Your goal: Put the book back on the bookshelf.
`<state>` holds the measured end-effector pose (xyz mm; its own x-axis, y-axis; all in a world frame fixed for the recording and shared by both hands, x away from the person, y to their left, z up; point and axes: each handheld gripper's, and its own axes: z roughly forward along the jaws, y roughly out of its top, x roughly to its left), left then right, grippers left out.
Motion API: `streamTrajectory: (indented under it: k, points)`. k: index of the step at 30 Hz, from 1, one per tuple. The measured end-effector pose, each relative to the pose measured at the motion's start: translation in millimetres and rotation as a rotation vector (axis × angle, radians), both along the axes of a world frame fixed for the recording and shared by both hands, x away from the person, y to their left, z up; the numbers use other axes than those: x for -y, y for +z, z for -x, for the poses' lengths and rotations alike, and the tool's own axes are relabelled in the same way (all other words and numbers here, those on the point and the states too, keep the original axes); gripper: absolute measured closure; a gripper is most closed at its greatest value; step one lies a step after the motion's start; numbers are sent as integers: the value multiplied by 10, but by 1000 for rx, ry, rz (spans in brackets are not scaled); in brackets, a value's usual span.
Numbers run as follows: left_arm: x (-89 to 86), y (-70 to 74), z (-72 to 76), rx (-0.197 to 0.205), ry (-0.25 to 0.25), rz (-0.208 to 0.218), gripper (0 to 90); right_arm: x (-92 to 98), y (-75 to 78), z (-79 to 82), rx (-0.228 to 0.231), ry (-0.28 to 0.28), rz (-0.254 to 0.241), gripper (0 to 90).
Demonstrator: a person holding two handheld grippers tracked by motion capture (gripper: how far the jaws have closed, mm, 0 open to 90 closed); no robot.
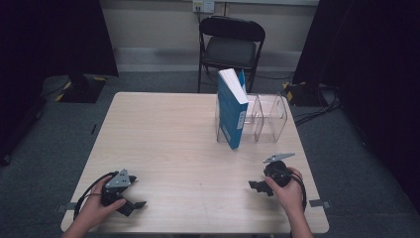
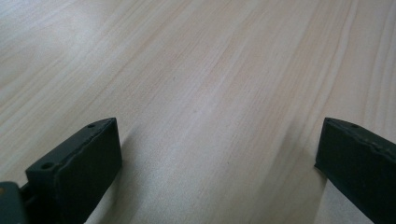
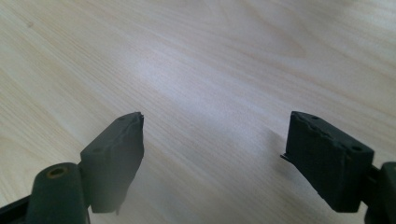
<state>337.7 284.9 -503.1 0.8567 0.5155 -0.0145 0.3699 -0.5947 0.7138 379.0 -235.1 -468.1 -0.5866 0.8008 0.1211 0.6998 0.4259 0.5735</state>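
A blue book point(image 1: 231, 109) stands upright in the left end of a clear plastic file rack point(image 1: 267, 118) at the table's back right. My left gripper point(image 1: 132, 205) rests near the front left corner, held by a hand, its jaws open over bare wood point(image 2: 219, 123). My right gripper point(image 1: 257, 187) sits near the front right, also in a hand and pointing left, with nothing between its open jaws point(image 3: 215, 123). Both grippers are well short of the book.
The light wooden table point(image 1: 173, 148) stands on grey carpet. A black folding chair point(image 1: 230, 42) stands behind the table. Dark curtains hang on both sides, and cables point(image 1: 317, 111) lie on the floor at right.
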Motion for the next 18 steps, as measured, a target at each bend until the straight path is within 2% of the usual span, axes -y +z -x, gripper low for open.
streamTrajectory:
  k: [5,7,10,13,14,17,18]
  points:
    - [0,0,0,0,0,0,0,47,-110,43,19,-4,20,184]
    - [0,0,0,0,0,0,0,62,-146,67,57,-4,14,179]
    - [0,0,0,0,0,0,0,71,-177,105,92,-11,5,174]
    - [0,0,0,0,0,0,0,63,-226,148,159,16,40,161]
    - [0,0,0,0,0,-1,0,58,-241,161,167,11,27,149]
    - [1,-1,1,0,0,0,0,88,-317,194,233,0,-21,128]
    - [1,0,1,-1,0,0,0,97,-319,190,235,7,-24,129]
